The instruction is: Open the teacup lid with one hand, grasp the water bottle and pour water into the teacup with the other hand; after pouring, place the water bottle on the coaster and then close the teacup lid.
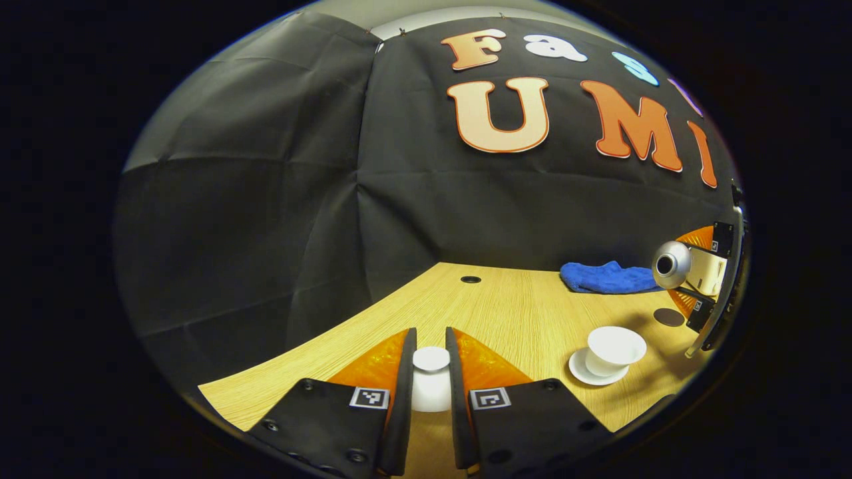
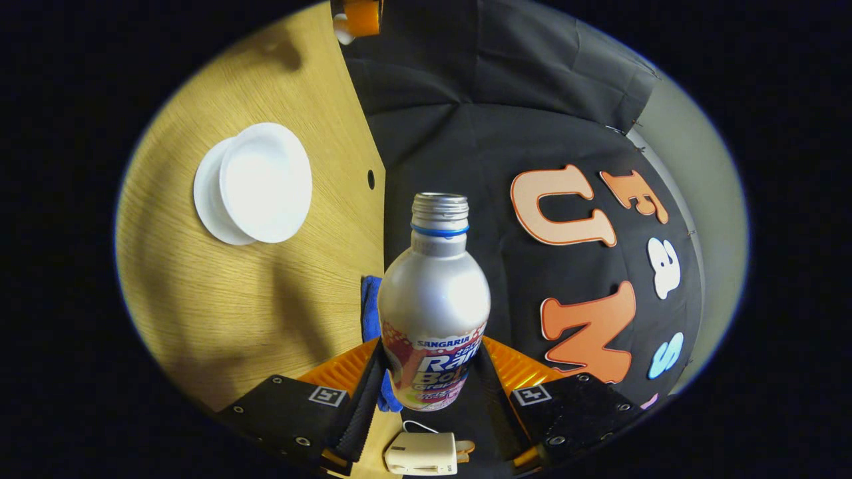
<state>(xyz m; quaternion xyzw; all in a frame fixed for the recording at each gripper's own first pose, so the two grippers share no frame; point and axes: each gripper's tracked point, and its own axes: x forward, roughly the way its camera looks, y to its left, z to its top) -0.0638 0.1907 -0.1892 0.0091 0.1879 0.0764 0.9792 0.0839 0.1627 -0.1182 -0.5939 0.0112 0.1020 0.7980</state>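
Left gripper point(image 1: 430, 392) pinches the lid point(image 1: 430, 359) off to the side, keeping the cup point(image 1: 613, 351) clear; right gripper point(image 2: 431, 392) clamps the bottle point(image 2: 434, 299), tipped for pouring.

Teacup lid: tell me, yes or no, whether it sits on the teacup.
No. The left gripper's fingers hold the lid; the teacup stands open.

Teacup point(image 1: 614, 348): on its saucer point(image 1: 580, 370), right side of the worktop point(image 1: 512, 319).
Coaster point(image 1: 669, 317): right of the teacup, farther back.
Cloth point(image 1: 607, 277): far right, by the wall.
Lid point(image 1: 430, 359): between the left tool's point(image 1: 430, 379) fingers, near left.
Bottle point(image 2: 434, 306): between the right tool's point(image 2: 432, 392) fingers, off the worktop.
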